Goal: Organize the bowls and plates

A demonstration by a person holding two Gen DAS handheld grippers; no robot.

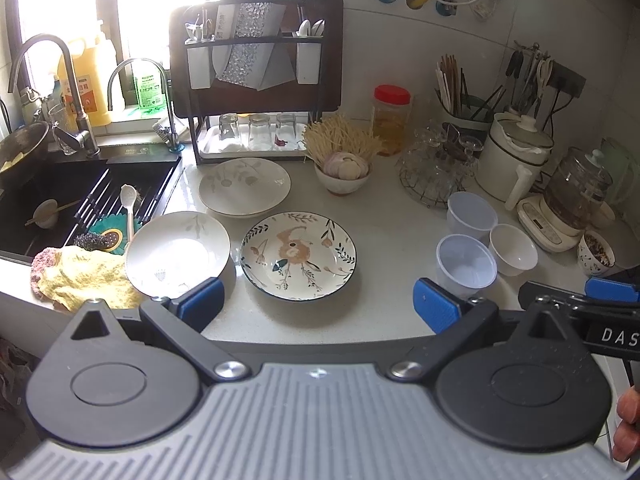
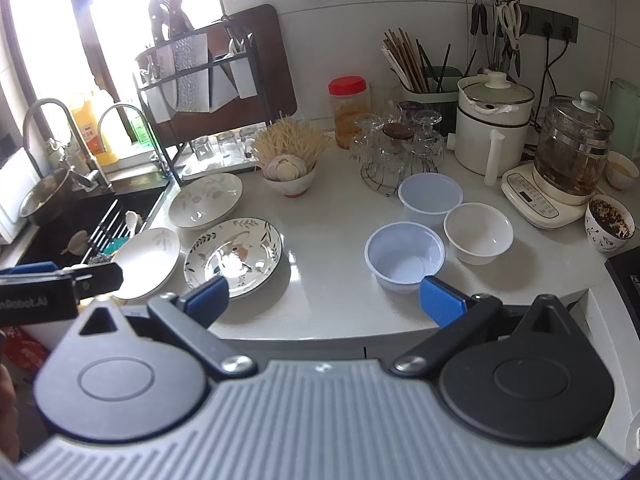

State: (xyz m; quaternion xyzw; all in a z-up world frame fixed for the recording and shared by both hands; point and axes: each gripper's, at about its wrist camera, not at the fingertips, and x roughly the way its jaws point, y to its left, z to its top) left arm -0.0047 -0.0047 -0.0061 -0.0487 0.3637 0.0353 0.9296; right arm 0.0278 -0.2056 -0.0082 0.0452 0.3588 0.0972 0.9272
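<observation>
Three plates lie on the pale counter. The flower-patterned plate is in the middle, a white plate lies to its left, and a leaf-print plate sits behind. To the right stand two translucent plastic bowls and a small white bowl. My left gripper is open above the counter's front edge, just in front of the patterned plate. My right gripper is open too, near the closest plastic bowl, holding nothing.
A black sink with a rack and a spoon is at the left, and a yellow cloth lies by it. Behind are a dish rack, a bowl of garlic, glassware, a white pot and a kettle.
</observation>
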